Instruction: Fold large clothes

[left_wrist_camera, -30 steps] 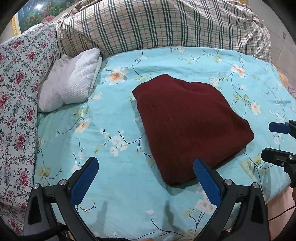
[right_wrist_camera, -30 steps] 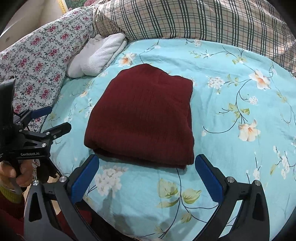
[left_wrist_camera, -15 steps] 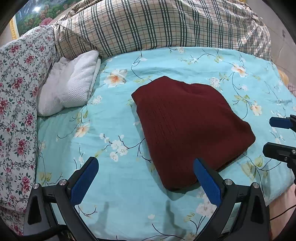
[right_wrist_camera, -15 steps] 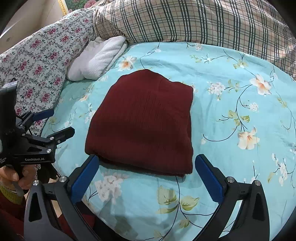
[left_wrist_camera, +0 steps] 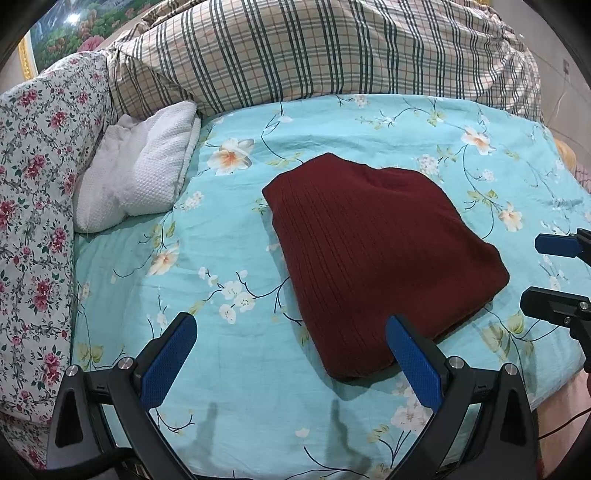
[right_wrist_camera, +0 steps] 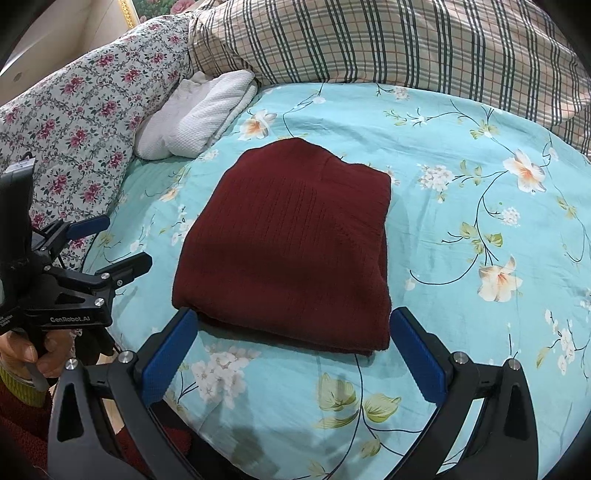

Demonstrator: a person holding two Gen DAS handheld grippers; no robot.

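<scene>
Maroon knit sweater is lying folded mid-frame on the bedsheet; soft, floppy, probably best pinched at layered near-edge corners. Left gripper and right gripper are hovering, jaws apart.

A turquoise floral bedsheet covers the bed. A white waffle-textured cloth lies bunched at its far left corner, touching a rose-printed quilt along the left side. A plaid quilt is heaped across the far edge, a framed flower picture behind it.
</scene>
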